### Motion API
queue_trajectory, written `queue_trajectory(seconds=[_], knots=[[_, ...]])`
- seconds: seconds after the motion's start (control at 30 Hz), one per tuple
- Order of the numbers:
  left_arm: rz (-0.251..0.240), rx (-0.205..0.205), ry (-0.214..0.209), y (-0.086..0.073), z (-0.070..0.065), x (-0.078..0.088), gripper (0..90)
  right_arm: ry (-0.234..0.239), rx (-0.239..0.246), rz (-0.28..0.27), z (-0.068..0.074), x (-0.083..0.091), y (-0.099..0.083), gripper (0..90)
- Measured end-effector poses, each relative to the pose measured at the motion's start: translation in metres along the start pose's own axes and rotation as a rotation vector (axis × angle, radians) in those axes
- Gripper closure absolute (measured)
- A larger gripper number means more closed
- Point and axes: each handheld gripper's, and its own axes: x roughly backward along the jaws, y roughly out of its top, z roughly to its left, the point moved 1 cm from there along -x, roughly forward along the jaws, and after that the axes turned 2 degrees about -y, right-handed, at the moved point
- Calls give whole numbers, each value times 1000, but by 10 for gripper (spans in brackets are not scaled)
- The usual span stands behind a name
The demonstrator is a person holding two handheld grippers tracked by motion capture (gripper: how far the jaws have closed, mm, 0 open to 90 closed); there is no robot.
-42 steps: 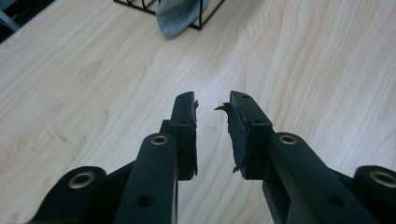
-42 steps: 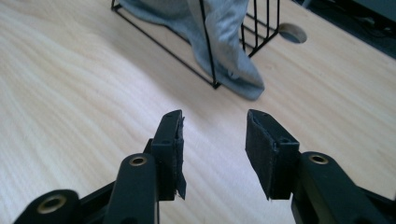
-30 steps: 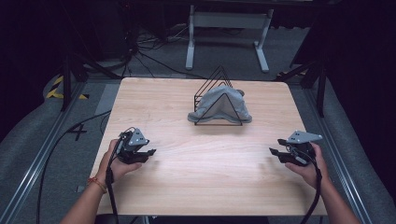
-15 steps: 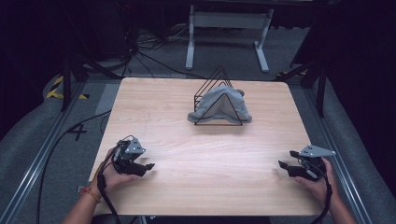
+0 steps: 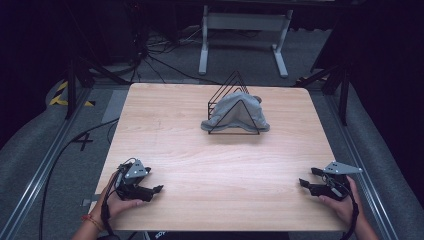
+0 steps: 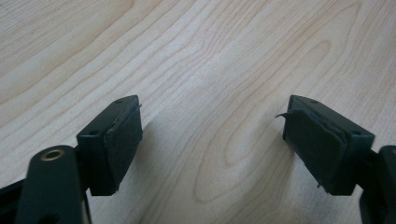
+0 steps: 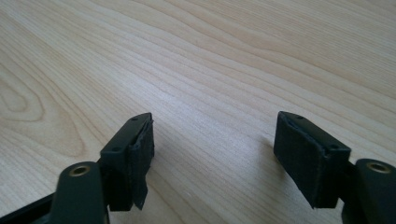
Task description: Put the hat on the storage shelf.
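Observation:
A grey cloth (image 5: 235, 112) is draped over a black wire rack (image 5: 234, 85) at the middle back of the wooden table (image 5: 220, 160). My left gripper (image 5: 156, 190) sits low at the front left corner, held in a hand. Its jaws have just been opening and stand open (image 6: 215, 144) with bare wood between the pads (image 6: 122, 140). At the front right corner my right gripper (image 5: 306, 183) is also low over the table. Its jaws have likewise just been opening and stand open (image 7: 212, 156), nothing between the pads (image 7: 299, 156).
The rack and cloth stand well away from both grippers. Dark floor with cables (image 5: 55, 160) and metal rails (image 5: 360, 155) borders the table. A white stand (image 5: 242, 22) is behind the table.
Both hands have drawn back toward the front edge and sunk lower. Both grippers' jaws have spread wider.

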Motion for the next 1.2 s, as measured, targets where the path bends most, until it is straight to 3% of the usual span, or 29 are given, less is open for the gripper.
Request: queue_trajectory(seconds=[0.33, 0.6, 1.2], knots=[[4, 16, 14, 0, -1, 0, 168, -4, -7, 6, 1, 2, -2, 216], [17, 1, 13, 1, 1, 0, 149, -28, -28, 19, 0, 0, -2, 152], [16, 0, 14, 1, 1, 0, 148, -45, -46, 26, 1, -1, -1, 124]])
